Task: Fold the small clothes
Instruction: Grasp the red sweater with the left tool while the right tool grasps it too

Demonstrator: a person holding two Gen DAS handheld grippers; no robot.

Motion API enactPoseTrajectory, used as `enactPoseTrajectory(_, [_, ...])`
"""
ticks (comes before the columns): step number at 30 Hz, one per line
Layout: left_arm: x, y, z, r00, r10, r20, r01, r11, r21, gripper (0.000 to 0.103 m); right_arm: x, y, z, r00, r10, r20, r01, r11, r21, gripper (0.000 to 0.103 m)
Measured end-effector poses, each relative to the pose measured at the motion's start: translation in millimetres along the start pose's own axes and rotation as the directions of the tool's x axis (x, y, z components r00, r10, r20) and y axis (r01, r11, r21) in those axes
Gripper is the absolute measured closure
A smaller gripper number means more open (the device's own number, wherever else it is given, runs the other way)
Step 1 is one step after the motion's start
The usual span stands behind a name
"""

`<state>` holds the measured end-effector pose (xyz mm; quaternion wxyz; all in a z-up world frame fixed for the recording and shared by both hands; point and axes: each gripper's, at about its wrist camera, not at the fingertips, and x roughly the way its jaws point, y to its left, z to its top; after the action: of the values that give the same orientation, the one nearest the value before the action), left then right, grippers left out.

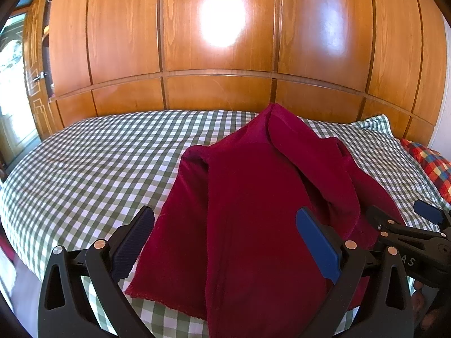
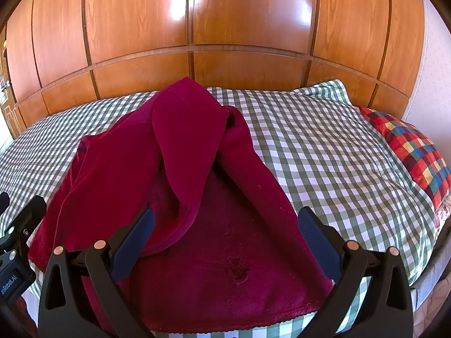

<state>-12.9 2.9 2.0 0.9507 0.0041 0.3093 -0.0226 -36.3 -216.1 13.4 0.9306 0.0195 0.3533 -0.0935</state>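
Two wide-open, empty claws, left claw (image 1: 225, 242) and right claw (image 2: 225, 242), over one crimson garment (image 2: 197, 197).

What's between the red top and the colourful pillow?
Only bare green-checked bedsheet lies between the dark red top and the multicoloured plaid pillow, seen in the right wrist view.

A dark red garment (image 2: 197, 225) of soft, napped, matt cloth is lying on the bed's (image 2: 324, 155) smooth woven check sheet. Glossy varnished wood panels (image 1: 220, 28) are reflecting light at the far side. The left tool (image 1: 225, 242) is showing matt black plastic with ribbed pads (image 1: 135, 239) and small metal rivets.
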Motion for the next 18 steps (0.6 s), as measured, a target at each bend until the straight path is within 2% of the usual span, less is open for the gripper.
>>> enactPoseTrajectory(4, [0,0,-1,1.000,-0.010,-0.006,0.010,1.000,0.006,0.003,1,0,0,1.000,0.013,-0.006,-0.013,1.000,-0.003,0.002])
enactPoseTrajectory(9, [3,0,-7,0.997,-0.066,-0.049,0.068,0.997,0.035,0.003,1,-15,1,0.992,0.127,-0.021,-0.127,0.992,0.014,0.002])
enactPoseTrajectory(12, [7,2,-14,0.976,-0.183,-0.120,0.190,0.981,0.047,0.003,4,-38,1,0.967,0.250,-0.048,-0.246,0.966,0.080,0.003])
enactPoseTrajectory(13, [7,1,-17,0.964,-0.224,-0.140,0.235,0.970,0.062,0.003,5,-45,1,0.954,0.295,-0.060,-0.288,0.951,0.110,0.009])
enactPoseTrajectory(14, [6,-1,-21,0.956,-0.252,-0.151,0.266,0.961,0.077,0.003,8,-52,1,0.939,0.334,-0.075,-0.322,0.936,0.142,0.022])
enactPoseTrajectory(15, [4,-4,-24,0.946,-0.280,-0.164,0.298,0.949,0.101,0.003,10,-58,0,0.925,0.368,-0.090,-0.350,0.922,0.168,0.029])
enactPoseTrajectory(16, [1,-9,-31,0.938,-0.300,-0.173,0.325,0.935,0.141,0.004,14,-64,0,0.907,0.408,-0.106,-0.383,0.903,0.195,0.040])
enactPoseTrajectory(17, [-1,-14,-35,0.933,-0.313,-0.180,0.342,0.925,0.166,0.005,17,-68,-2,0.892,0.437,-0.117,-0.408,0.888,0.213,0.048])
enactPoseTrajectory(18, [-2,-19,-41,0.924,-0.329,-0.196,0.365,0.910,0.195,0.008,18,-70,-3,0.882,0.455,-0.122,-0.421,0.878,0.226,0.050])
